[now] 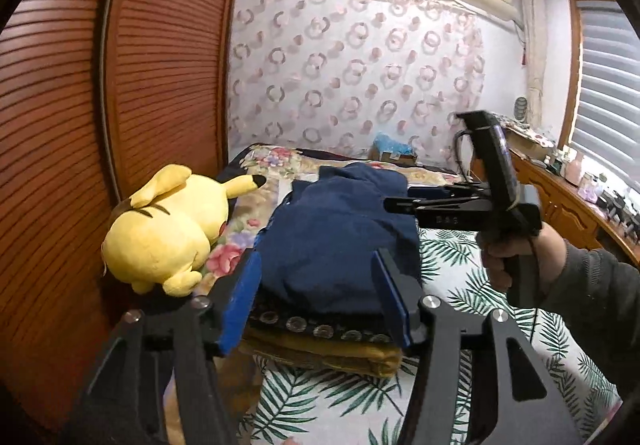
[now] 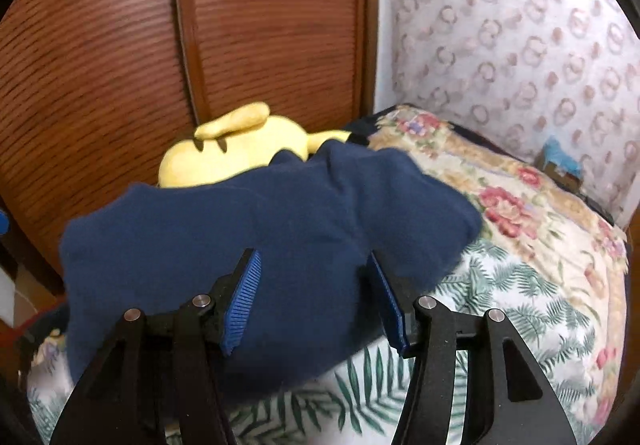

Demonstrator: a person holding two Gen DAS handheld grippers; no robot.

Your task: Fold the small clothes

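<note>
Your left gripper [image 1: 316, 295] and right gripper [image 2: 316, 297] both stand apart, gripping nothing, with the folded navy garment [image 1: 340, 233] lying on top of the stack [image 1: 324, 341] on the leaf-print bedcover [image 1: 472, 285]. The fleece looks soft, thick and springy, so the fold could bulge open. The ribbed blue pads [image 2: 244, 301] could snag its nap and drag it off the stack toward the plush toy [image 1: 168, 229].

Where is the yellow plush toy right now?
The yellow plush toy lies at the bed's left edge against the wooden wardrobe, beside the navy garment.
</note>
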